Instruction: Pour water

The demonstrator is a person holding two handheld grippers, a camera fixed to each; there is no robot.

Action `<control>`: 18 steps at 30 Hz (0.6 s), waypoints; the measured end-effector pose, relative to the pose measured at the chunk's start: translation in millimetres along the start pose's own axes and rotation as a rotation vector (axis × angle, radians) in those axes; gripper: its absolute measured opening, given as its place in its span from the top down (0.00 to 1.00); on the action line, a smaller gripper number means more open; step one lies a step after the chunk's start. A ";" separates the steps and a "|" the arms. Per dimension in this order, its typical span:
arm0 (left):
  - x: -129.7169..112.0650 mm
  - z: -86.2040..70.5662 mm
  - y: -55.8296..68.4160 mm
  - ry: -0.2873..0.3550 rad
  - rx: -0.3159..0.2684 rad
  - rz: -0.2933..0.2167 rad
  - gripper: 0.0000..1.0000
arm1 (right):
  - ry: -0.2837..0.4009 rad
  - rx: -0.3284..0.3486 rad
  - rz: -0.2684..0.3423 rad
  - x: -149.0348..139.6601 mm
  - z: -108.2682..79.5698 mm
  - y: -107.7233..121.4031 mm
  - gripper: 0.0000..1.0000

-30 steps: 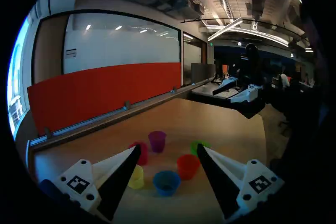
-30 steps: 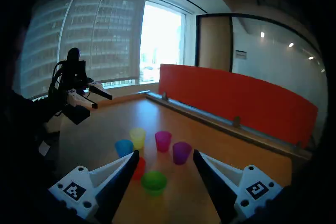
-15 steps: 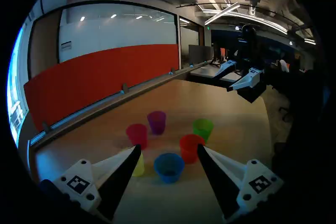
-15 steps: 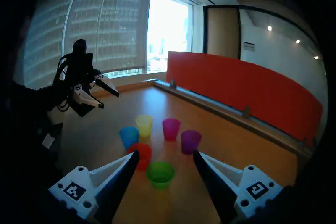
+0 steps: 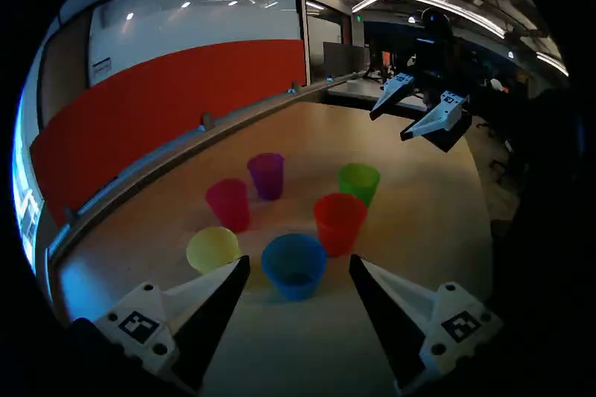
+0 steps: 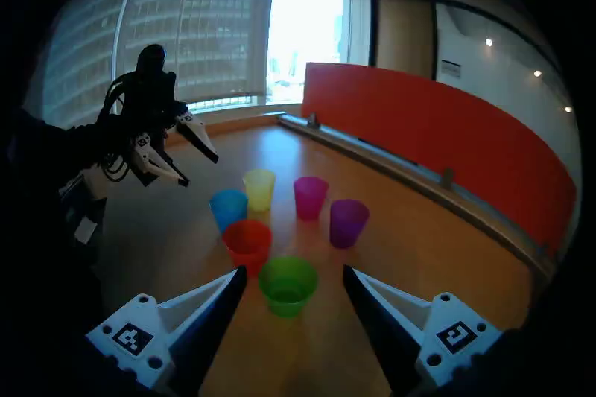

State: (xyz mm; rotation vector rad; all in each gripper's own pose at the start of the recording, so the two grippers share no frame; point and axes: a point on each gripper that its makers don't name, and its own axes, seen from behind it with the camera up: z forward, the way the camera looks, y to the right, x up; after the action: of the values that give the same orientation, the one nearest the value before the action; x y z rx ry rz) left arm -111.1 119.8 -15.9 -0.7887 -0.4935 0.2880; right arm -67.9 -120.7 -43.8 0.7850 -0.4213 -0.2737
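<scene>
On the smooth wooden table (image 5: 432, 196), six tapered plastic cups (image 5: 339, 220) (translucent, round-rimmed) stand clustered. Left gripper (image 5: 298, 258) and right gripper (image 6: 293, 269): pointed fingers spread apart, holding nothing.

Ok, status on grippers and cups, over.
Left gripper open, facing blue cup. Right gripper open, facing green cup. Both cups upright on table, ungripped. Red cup close beside both.
</scene>
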 end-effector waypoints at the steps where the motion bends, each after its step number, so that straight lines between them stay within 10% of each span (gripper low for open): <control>1: -2.1 1.7 0.2 -0.004 -0.003 -0.002 0.00 | -0.004 0.002 -0.002 -2.9 1.8 -0.6 0.01; 18: -38.6 33.0 -6.9 -0.075 -0.037 -0.043 0.01 | -0.067 0.033 0.038 -42.2 32.1 -1.9 0.01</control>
State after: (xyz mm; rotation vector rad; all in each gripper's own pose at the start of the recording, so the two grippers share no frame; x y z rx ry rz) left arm -160.8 118.7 -3.2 -0.8046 -0.5870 0.2699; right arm -120.2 -125.6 -36.0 0.8012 -0.5044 -0.2584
